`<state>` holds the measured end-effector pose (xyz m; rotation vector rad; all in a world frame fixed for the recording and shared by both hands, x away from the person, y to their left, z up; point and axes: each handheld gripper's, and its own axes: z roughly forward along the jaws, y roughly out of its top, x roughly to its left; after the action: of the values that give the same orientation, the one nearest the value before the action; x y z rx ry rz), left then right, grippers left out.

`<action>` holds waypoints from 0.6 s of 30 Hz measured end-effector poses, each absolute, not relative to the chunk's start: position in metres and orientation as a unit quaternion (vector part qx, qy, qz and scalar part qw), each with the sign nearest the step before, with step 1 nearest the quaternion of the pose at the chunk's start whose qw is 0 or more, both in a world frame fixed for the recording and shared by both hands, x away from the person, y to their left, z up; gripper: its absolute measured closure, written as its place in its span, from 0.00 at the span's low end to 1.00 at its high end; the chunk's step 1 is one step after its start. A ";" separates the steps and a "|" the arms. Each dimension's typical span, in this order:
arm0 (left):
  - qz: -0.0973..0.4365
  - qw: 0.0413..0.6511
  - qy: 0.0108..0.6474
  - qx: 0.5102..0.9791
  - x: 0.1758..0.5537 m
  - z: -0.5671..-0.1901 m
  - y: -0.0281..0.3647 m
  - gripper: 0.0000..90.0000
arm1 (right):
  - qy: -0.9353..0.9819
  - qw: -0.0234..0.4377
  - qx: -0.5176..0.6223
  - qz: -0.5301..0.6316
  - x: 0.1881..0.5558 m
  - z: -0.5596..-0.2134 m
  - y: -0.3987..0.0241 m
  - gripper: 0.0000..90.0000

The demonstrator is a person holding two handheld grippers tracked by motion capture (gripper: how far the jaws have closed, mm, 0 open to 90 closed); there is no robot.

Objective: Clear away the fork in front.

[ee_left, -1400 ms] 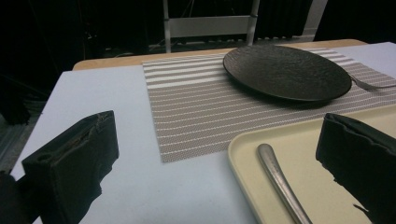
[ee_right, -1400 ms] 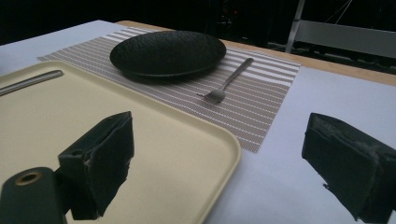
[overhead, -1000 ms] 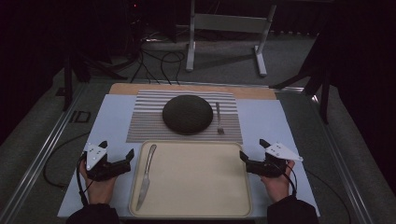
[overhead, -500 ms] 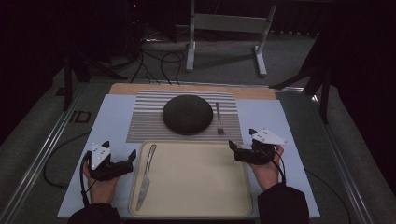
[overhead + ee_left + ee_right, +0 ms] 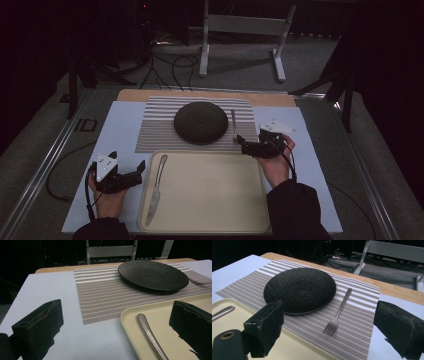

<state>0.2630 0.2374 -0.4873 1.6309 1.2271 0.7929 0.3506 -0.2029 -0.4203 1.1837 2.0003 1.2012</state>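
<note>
Right gripper view had our right tongs (image 5: 332, 327) gaping wide, empty, the fork (image 5: 338, 312) dead ahead, handle pointing away.

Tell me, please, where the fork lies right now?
In the high view the fork lies on the striped placemat, just right of the dark plate, before the open right gripper.

text: none legible | labels, brands, numbers, signs: none readable on any surface | small red indicator light at back: no characters discernible
</note>
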 end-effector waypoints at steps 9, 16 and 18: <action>0.321 0.458 0.499 0.662 0.263 -0.488 0.237 0.00 | 0.743 0.255 0.456 0.418 0.381 -0.417 -0.193 0.11; 0.321 0.459 0.499 0.661 0.264 -0.488 0.237 0.00 | 0.743 0.256 0.468 0.405 0.401 -0.416 -0.193 0.11; 0.321 0.459 0.499 0.661 0.264 -0.488 0.237 0.00 | 0.741 0.253 0.472 0.404 0.404 -0.416 -0.193 0.11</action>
<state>0.2635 0.2368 -0.4882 1.6287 1.2296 0.7904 0.4042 -0.1929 -0.4160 1.2831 2.0147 1.0985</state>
